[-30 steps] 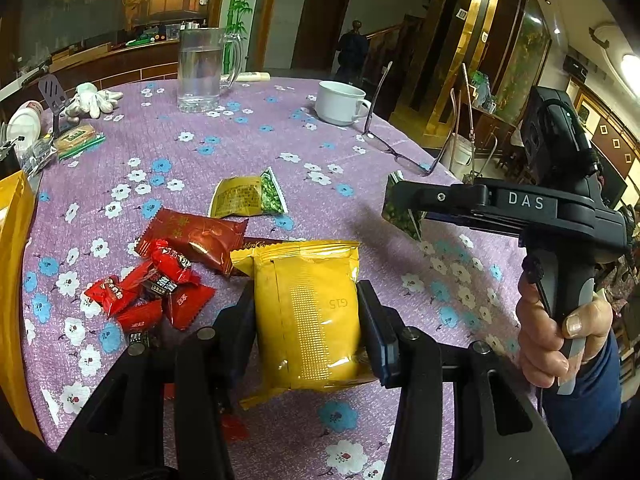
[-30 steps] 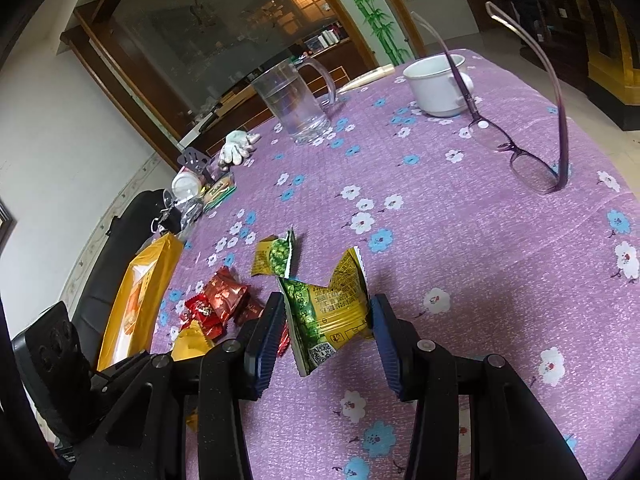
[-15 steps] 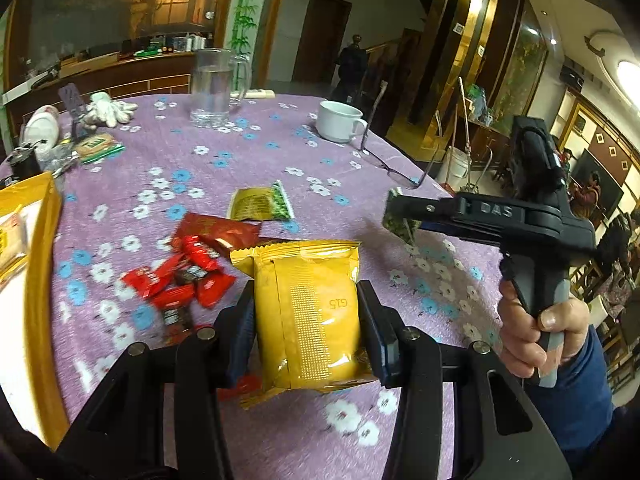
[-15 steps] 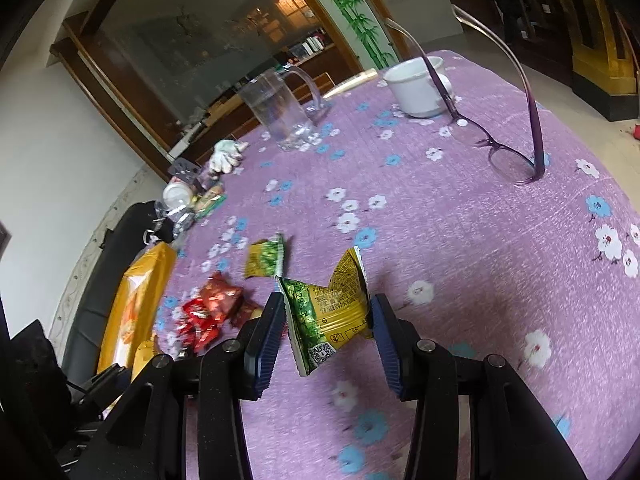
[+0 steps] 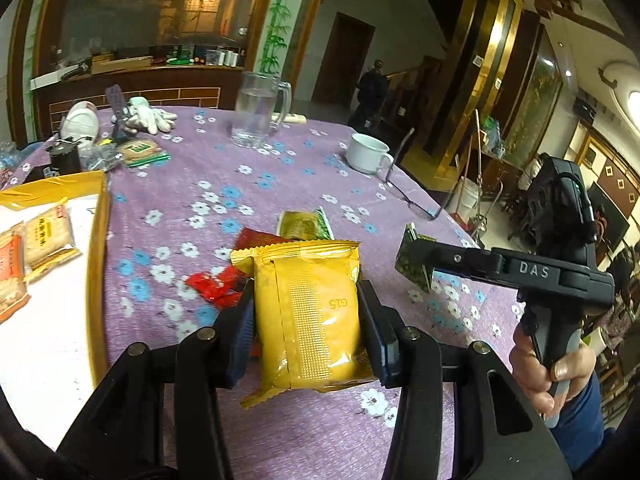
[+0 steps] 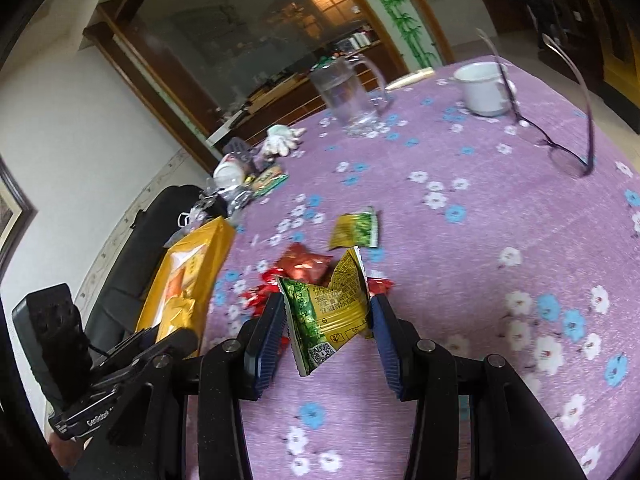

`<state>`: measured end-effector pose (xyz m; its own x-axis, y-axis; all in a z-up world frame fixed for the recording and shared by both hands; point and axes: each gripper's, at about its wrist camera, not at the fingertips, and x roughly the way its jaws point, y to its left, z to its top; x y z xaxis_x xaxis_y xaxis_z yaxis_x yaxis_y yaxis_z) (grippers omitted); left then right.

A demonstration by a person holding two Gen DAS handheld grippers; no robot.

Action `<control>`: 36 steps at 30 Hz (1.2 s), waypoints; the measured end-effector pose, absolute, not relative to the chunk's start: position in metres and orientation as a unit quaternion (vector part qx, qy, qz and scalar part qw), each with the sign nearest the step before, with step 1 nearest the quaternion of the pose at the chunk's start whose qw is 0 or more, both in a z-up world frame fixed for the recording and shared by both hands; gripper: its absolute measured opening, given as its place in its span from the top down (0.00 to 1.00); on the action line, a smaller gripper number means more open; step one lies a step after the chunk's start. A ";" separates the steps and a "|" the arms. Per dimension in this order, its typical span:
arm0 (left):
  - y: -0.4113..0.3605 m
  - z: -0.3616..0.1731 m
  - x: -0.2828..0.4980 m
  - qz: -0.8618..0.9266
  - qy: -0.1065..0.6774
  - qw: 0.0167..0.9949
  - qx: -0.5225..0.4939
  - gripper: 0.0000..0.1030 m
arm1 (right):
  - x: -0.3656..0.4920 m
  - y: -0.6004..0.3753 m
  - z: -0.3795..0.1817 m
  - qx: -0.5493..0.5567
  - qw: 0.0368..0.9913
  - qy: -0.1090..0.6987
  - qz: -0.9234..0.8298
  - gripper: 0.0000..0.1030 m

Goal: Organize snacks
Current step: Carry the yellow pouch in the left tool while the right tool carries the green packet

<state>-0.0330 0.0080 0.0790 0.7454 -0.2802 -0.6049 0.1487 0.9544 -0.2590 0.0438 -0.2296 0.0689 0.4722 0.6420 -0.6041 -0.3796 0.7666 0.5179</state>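
My left gripper (image 5: 306, 320) is shut on a yellow snack packet (image 5: 308, 312) and holds it above the purple flowered tablecloth. My right gripper (image 6: 328, 320) is shut on a crumpled green-and-yellow packet (image 6: 326, 312), also held off the table; it shows at the right in the left wrist view (image 5: 416, 268). On the cloth lie red candies (image 5: 216, 286), a dark red packet (image 6: 304, 264) and another green-and-yellow packet (image 5: 306, 224). A yellow-rimmed tray (image 5: 96, 264) at the left holds cracker packets (image 5: 48, 236).
A glass mug (image 5: 258, 110), a white cup (image 5: 366, 154) and glasses (image 5: 416, 200) stand farther back. White gloves (image 5: 148, 118) and small clutter (image 5: 76, 148) sit at the far left. The table edge (image 5: 480, 248) curves at the right.
Both grippers have swung left, each still holding its packet. The yellow tray with cracker packets has come into the left wrist view.
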 end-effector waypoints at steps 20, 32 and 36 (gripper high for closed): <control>0.094 0.082 -0.046 -0.048 0.310 0.936 -0.161 0.56 | 0.037 -0.136 0.078 0.106 0.819 0.435 0.357 0.56; 0.163 0.077 -0.067 0.019 0.292 0.935 -0.198 0.56 | 0.035 -0.076 0.085 0.087 0.796 0.445 0.400 0.56; 0.190 0.068 -0.076 0.047 0.294 0.930 -0.216 0.56 | 0.029 -0.049 0.085 0.076 0.784 0.449 0.421 0.57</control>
<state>-0.0764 0.1903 0.0677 0.8230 -0.0391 -0.5667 -0.2144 0.9025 -0.3735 0.0290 -0.0491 0.0847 0.2412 0.7293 -0.6403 -0.5924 0.6332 0.4981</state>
